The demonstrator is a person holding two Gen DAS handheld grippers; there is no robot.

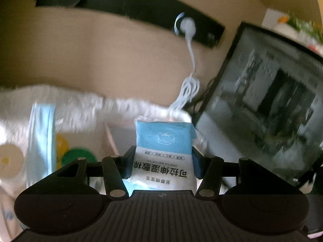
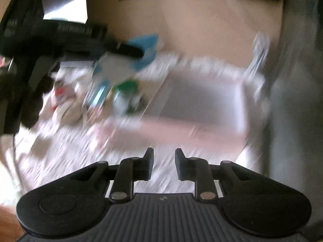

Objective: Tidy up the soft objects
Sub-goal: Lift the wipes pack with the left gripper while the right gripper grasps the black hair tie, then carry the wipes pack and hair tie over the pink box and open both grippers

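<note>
My left gripper [image 1: 163,162] is shut on a soft blue-and-white pack of cotton pads [image 1: 164,153], held upright above the white fluffy cloth [image 1: 84,102]. In the right wrist view the same pack [image 2: 129,60] hangs in the left gripper [image 2: 139,54] at the upper left, blurred. My right gripper [image 2: 163,164] stands open with a narrow gap and nothing between its fingers, over the fluffy cloth [image 2: 80,141]. A pink box [image 2: 203,109] with a pale inside lies ahead of it.
A light blue pack [image 1: 41,133], a green lid [image 1: 78,157] and a yellow thing [image 1: 60,143] lie on the cloth. A dark monitor [image 1: 262,104] stands at the right. A white cable [image 1: 189,76] hangs from a black wall strip [image 1: 129,6].
</note>
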